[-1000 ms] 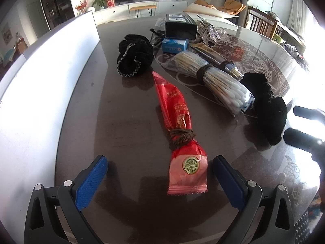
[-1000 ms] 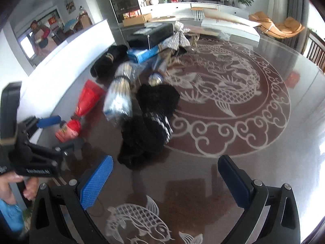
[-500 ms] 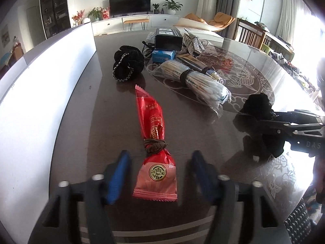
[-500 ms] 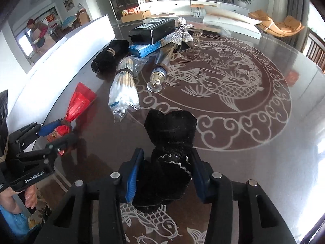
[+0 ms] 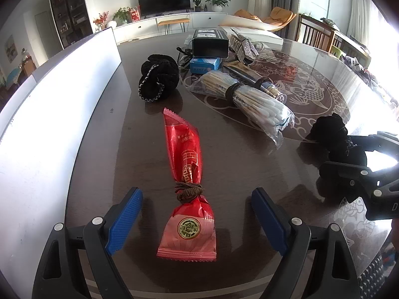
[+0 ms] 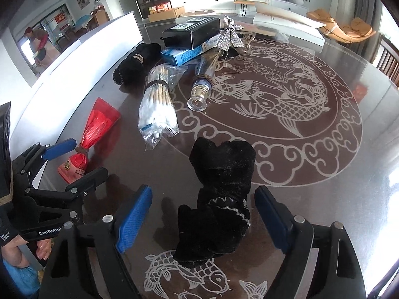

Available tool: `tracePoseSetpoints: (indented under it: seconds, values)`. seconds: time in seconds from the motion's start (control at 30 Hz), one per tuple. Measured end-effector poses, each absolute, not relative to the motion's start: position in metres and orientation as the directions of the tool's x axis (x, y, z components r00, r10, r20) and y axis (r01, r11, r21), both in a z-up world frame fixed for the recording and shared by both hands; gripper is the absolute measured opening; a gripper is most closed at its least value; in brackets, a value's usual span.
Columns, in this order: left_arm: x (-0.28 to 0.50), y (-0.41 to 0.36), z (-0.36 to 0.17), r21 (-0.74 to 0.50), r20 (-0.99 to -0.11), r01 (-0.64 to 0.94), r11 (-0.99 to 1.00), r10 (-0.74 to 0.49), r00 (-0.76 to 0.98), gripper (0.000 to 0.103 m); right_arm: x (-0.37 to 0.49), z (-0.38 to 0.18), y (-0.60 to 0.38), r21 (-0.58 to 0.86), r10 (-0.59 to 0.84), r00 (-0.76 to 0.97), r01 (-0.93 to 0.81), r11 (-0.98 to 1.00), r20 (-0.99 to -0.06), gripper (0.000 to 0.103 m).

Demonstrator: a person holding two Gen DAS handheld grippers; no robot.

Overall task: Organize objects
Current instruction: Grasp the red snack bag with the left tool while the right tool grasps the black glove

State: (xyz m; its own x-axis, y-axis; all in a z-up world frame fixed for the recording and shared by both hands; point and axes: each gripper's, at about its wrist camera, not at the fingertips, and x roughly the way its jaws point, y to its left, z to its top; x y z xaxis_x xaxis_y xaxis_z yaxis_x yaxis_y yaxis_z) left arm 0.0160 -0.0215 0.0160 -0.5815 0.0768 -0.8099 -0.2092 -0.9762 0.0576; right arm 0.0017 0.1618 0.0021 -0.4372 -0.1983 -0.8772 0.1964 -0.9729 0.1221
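The table (image 6: pixel 311 149), dark and glossy with a pale fish pattern, carries everything, and its sheen suggests that smooth wrappers will slide on it rather than stay put. The right gripper (image 6: pixel 203 218) straddles the glove (image 6: pixel 222 199), a black velvety thing lying crumpled near the table's front edge; its jaws are opening and stand clear of the cloth on both sides, holding nothing. The glove looks light, soft and floppy, so it would probably sag from any hold; the bunched middle by the beaded trim seems the best place to pinch. The left gripper (image 5: pixel 197 219) likewise brackets the near end of the packet (image 5: pixel 187 186), a red foil-like pack tied at its waist with a brown band (image 5: pixel 188 191); its jaws are opening too, the pads well off the wrapper, empty. The packet looks light, crinkly and slick, and the tied waist seems the firmest spot to grip. Half a second earlier both pairs of jaws were far narrower: the right pads pressed on the glove, the left ones sat just beside the packet. A full second earlier both stood wide, as now, and the glove lay farther off, next to the swab bundle (image 6: pixel 157 104), whereas now it sits apart, nearer the front edge.
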Motion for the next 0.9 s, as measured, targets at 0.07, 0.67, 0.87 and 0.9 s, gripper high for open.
tracePoseSetpoints:
  seconds: [0.07,0.67,0.87,0.9]
  values:
    - [0.014,-0.021,0.017,0.062,-0.809,-0.209,-0.976,0.074,-0.583,0.089,0.002,0.001,0.16,0.116,-0.193,-0.433,0.198,-0.973,-0.88,0.085]
    - [0.027,-0.025,0.072,0.113,-0.691,-0.185,-0.976,0.056,-0.721,0.018,0.013,0.032,0.165,0.148,-0.239,-0.486,0.217,-0.965,-0.841,0.036]
    - [0.034,-0.03,0.092,0.147,-0.666,-0.162,-0.976,0.024,-0.745,0.018,0.013,0.042,0.161,0.173,-0.262,-0.496,0.219,-0.96,-0.828,0.037]
    - [0.035,-0.033,0.094,0.148,-0.664,-0.158,-0.976,0.021,-0.747,0.018,0.014,0.043,0.159,0.175,-0.267,-0.495,0.224,-0.959,-0.827,0.037]
